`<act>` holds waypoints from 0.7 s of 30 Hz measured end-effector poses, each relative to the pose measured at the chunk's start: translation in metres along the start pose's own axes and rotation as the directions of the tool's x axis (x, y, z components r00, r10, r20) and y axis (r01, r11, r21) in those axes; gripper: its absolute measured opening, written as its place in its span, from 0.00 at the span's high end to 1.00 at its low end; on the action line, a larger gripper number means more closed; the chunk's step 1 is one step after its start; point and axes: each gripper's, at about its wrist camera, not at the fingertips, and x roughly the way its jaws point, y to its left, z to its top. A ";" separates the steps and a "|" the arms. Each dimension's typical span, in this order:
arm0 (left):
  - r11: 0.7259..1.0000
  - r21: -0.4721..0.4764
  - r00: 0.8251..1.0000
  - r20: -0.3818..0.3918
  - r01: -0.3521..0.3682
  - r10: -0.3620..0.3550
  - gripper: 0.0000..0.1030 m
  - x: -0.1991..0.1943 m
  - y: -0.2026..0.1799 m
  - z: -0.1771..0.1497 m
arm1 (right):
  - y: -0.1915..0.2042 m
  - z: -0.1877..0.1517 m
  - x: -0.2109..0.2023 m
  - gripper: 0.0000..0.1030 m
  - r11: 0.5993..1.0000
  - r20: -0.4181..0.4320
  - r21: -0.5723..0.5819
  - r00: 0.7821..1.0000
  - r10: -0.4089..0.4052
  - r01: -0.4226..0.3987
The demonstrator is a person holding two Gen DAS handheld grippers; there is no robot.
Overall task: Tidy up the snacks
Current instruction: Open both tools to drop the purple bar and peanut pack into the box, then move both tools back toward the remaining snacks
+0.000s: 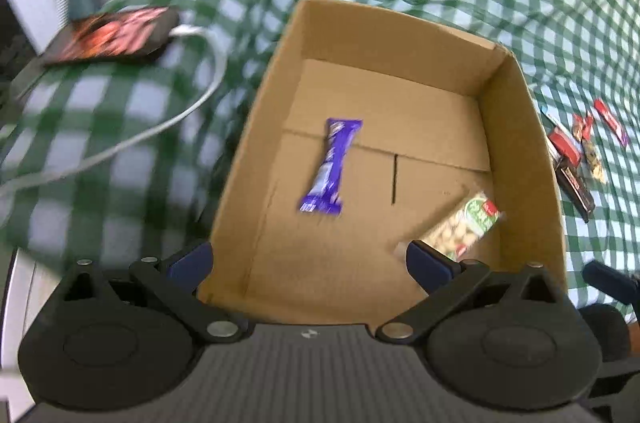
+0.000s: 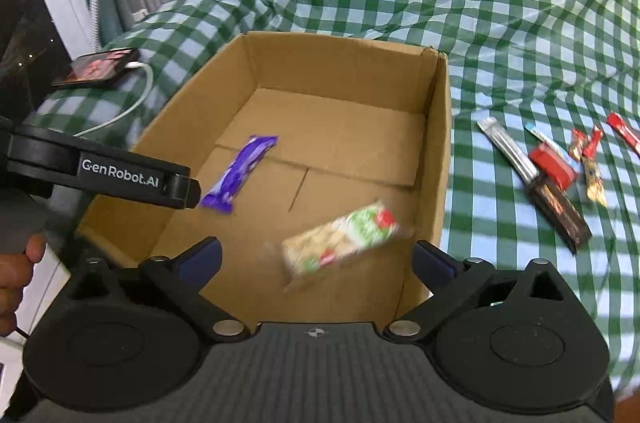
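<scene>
Cracker pack [image 2: 340, 243] between wide jaws

Both grippers, the left gripper [image 1: 308, 259] and right gripper [image 2: 316, 257], are matte black with round hubs, silver screws, ribbed grey bodies and blue-padded fingers [image 2: 202, 257]; white "GenRobot.AI" lettering shows at the left of the right wrist view.

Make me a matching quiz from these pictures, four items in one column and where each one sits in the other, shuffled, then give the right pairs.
Items:
1. purple bar
2. green cracker pack
3. phone
4. red box

Places:
A. on the cloth right of the box, among loose snacks
B. in the box, near its right wall
C. on the cloth left of the box, cable plugged in
D. in the box, left of middle

Pairs: 1-D, 2-B, 3-C, 4-A
</scene>
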 end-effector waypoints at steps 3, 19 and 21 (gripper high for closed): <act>0.999 -0.048 1.000 0.007 0.000 0.000 0.00 -0.022 0.011 -0.018 | 0.005 -0.014 -0.024 0.01 1.000 0.020 0.002 1.000 -0.012 0.012; 0.999 -0.018 0.993 0.115 -0.031 0.033 0.00 -0.095 0.001 -0.084 | 0.016 -0.047 -0.120 0.01 0.999 0.206 0.026 0.978 -0.031 0.026; 1.000 -0.006 0.990 0.141 -0.029 0.029 0.00 -0.104 -0.002 -0.088 | 0.018 -0.050 -0.127 0.01 1.000 0.223 0.018 0.974 -0.025 0.022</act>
